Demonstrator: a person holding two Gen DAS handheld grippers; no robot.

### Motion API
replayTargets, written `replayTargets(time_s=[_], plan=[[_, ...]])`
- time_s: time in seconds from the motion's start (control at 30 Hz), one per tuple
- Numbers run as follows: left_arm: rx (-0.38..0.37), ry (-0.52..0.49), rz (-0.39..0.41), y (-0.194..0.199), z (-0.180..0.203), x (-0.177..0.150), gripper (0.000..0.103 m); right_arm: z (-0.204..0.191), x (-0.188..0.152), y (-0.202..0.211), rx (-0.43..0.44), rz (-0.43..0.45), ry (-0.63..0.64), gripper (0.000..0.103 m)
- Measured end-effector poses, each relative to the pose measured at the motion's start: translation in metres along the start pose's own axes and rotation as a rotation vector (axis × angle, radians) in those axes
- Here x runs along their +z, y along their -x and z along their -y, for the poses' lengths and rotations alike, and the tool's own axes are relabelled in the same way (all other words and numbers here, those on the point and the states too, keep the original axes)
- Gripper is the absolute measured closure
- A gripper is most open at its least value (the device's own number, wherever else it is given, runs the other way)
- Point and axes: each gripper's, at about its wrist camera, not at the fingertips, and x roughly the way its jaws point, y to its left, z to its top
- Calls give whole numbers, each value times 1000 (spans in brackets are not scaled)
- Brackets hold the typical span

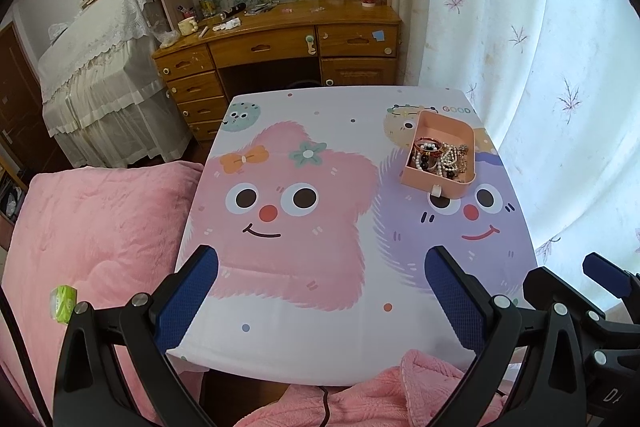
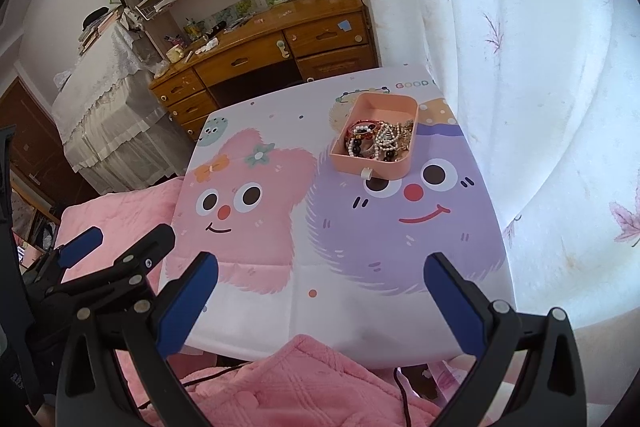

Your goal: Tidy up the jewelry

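Pink plastic marks the target: in the left wrist view a tray (image 1: 440,151) sits on the far right part of the table (image 1: 320,347), over the purple cartoon face. It lies ahead and to the right of the left gripper (image 1: 322,293), well apart from it, with its long axis running away from the camera and leaning slightly right. Its near half holds a tangled heap of jewelry (image 1: 438,155): pearl strands, a reddish bangle, dark beads and gold chain. Its far half looks bare. A small white tab (image 1: 437,191) sticks out from the near wall. The left gripper's blue pads (image 1: 188,301) are spread wide with nothing between them, hovering over the table's near edge. The right gripper (image 1: 600,291) shows at the frame's right edge.

In the right wrist view the tray (image 2: 374,167) lies almost straight ahead of the right gripper (image 2: 320,301), only a little to the right, still well apart, the jewelry (image 2: 380,141) again heaped at its near end. This gripper's jaws are likewise spread and empty. The left gripper (image 2: 120,243) shows to the lower left.

Judging by these angles, the right gripper is nearer and better lined up; a straight forward reach would meet the heap.
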Motion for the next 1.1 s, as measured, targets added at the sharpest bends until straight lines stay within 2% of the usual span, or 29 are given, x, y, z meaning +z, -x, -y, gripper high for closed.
replayTargets(time_s=[0.6, 1.1], plan=[[-11, 3, -30, -9, -11, 1, 1, -13, 1, -7, -16, -27, -7, 0], [-17, -2, -40, -18, -34, 1, 1, -30, -2, -18, -25, -40, -13, 0]])
